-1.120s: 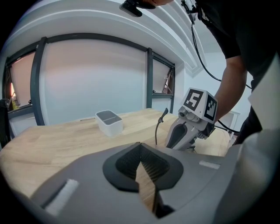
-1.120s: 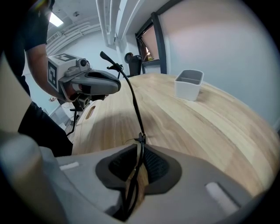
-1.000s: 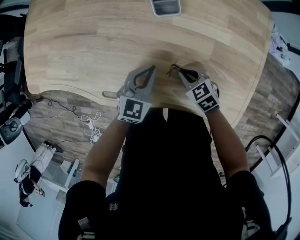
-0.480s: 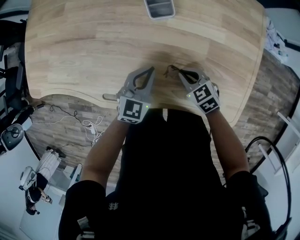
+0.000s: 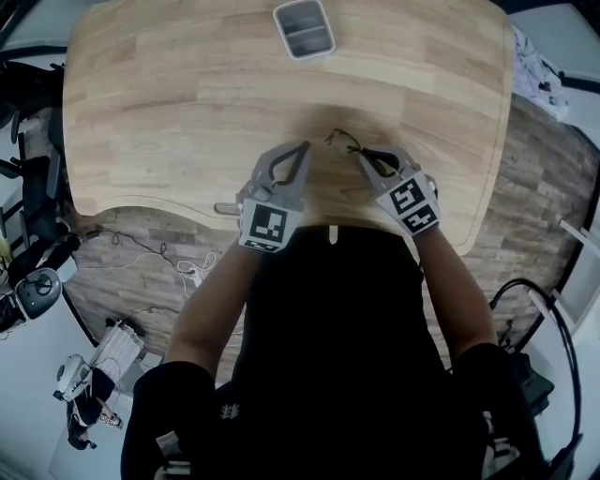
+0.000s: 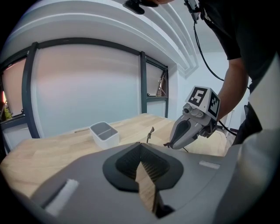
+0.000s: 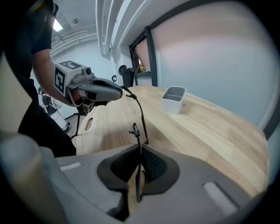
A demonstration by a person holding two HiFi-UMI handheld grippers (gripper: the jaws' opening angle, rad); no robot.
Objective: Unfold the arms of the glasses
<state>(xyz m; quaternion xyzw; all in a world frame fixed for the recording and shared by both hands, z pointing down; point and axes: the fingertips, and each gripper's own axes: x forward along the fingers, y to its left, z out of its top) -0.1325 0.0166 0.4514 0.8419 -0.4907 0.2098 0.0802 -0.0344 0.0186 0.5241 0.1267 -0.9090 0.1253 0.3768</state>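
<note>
Raised off the counter (image 5: pixel 187 94), glasses (image 7: pixel 141 113) hung pinched in just-closing right tongs (image 7: pixel 139 148); left tongs (image 6: pixel 141 146) were shut, empty; unfolding looked half done.

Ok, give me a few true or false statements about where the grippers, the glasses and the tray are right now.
1. The right gripper is empty. False: it pinches the glasses between its pads, and its jaws have just been closing.
2. The left gripper has its jaws shut. True.
3. The tray stands between the two grippers. False: it stands at the far side of the table, beyond both.
4. The table has a wooden top. True.
</note>
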